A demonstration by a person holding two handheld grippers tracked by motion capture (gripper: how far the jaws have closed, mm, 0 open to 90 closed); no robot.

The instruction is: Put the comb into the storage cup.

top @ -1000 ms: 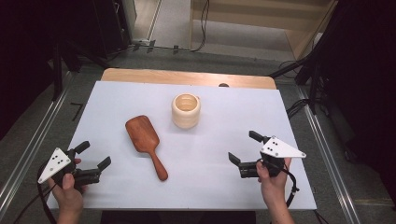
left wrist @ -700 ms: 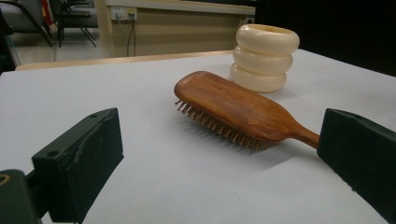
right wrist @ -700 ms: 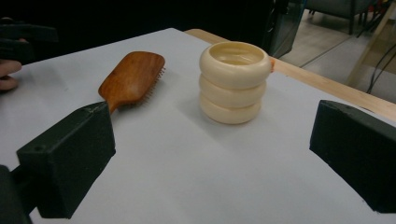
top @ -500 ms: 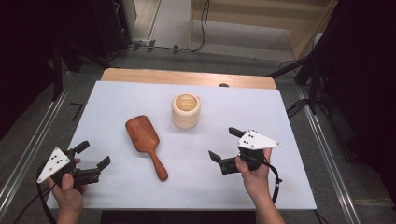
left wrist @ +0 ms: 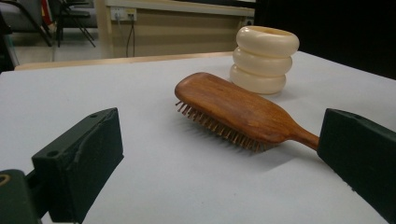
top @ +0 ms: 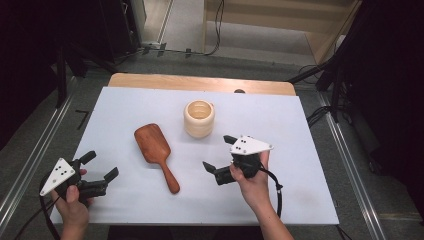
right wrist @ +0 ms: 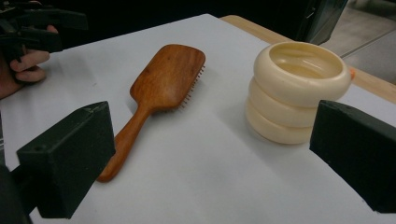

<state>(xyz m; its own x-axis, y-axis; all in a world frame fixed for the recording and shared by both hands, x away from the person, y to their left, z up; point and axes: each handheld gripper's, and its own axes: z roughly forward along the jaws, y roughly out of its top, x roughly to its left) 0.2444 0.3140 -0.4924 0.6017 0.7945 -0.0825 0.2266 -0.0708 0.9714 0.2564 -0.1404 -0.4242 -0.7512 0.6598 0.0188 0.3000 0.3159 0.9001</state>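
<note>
At the near left corner of the white table (top: 125,105), the left gripper (top: 98,165) is held with its jaws spread wide and nothing between them. The wooden hairbrush (top: 154,152) is seen well to its right, lying bristles-down at the middle of the table, its paddle head toward the far side and its handle pointing to the near edge. A smooth reddish-brown back with visible grain is shown; short wooden pins are seen under the head in the left gripper view (left wrist: 233,112). Just beyond the brush and to its right, a cream cup (top: 199,118) stands upright, shaped like three stacked rounded rings, glossy and open at the top. The right gripper (top: 219,152) is held near the handle's right side, apart from it, jaws released and empty.
</note>
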